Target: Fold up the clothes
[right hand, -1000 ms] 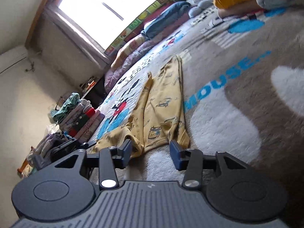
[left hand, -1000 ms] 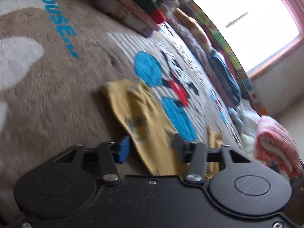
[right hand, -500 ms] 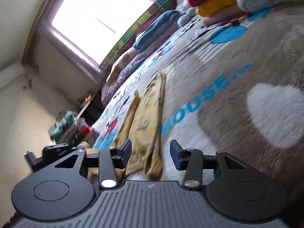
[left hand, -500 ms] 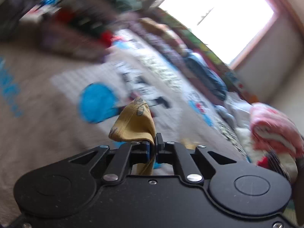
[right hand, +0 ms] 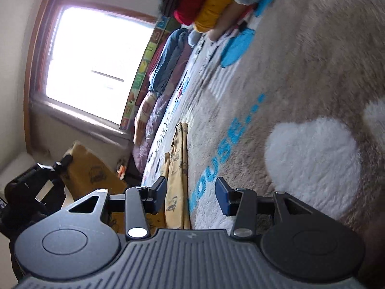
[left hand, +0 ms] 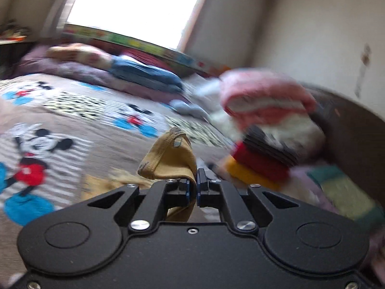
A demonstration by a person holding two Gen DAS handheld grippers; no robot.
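Note:
A yellow printed garment (left hand: 168,159) has one hemmed edge bunched and lifted off the bed. My left gripper (left hand: 194,189) is shut on that edge, and cloth hangs below the jaws. In the right wrist view the rest of the yellow garment (right hand: 178,168) lies in a long narrow strip on the plush cartoon blanket (right hand: 300,72). My right gripper (right hand: 191,191) hovers open just above the strip's near end, holding nothing. At the left of that view the left gripper (right hand: 36,178) holds up a raised flap of the garment (right hand: 92,173).
A stack of folded clothes (left hand: 264,125), pink on top, stands at the bed's right by a dark headboard (left hand: 349,144). Pillows and rolled bedding (left hand: 134,72) line the far side under the window (right hand: 96,65). The same stack (right hand: 204,2) shows at the top.
My left gripper went from open above the garment to shut on its edge, then lifted it and swung towards the clothes stack. The right gripper tilted and stayed open.

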